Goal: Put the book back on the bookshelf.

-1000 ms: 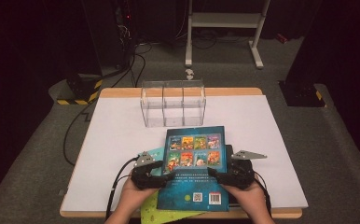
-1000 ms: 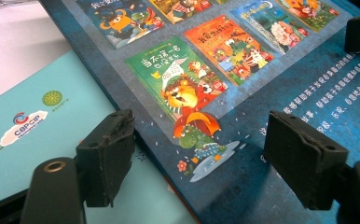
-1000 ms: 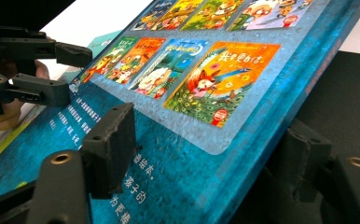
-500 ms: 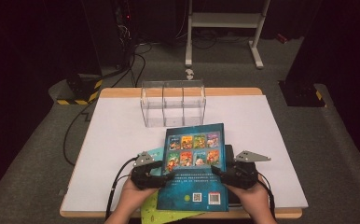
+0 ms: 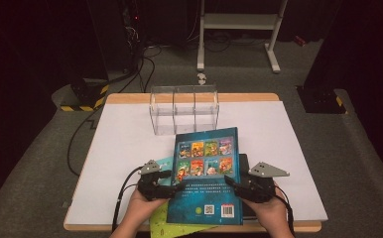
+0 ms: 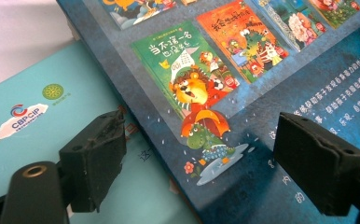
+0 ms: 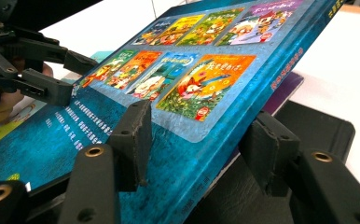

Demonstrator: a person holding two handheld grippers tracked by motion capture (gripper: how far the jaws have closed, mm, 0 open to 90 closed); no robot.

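A blue picture book (image 5: 207,168) lies on top of a stack at the table's front edge. Its right side is tilted up. My right gripper (image 5: 229,183) has just been closing and is shut on the book's (image 7: 192,84) right edge. One pad lies on the cover and the other under the spine, as the right gripper (image 7: 199,140) view shows. My left gripper (image 5: 174,186) straddles the book's (image 6: 243,93) left edge. In the left gripper (image 6: 206,163) view its jaws have just been opening and stand open. One pad is over the cover, the other over a teal book (image 6: 38,107).
A clear acrylic organizer (image 5: 184,109) stands at the back middle of the white table (image 5: 120,148). A black case (image 7: 318,126) and a purple item (image 7: 287,91) lie under the blue book. A yellow-green sheet (image 5: 174,228) sticks out over the front edge.
The right gripper has edged slightly to the right at the book's edge. The left hand and the book stay about where they were.
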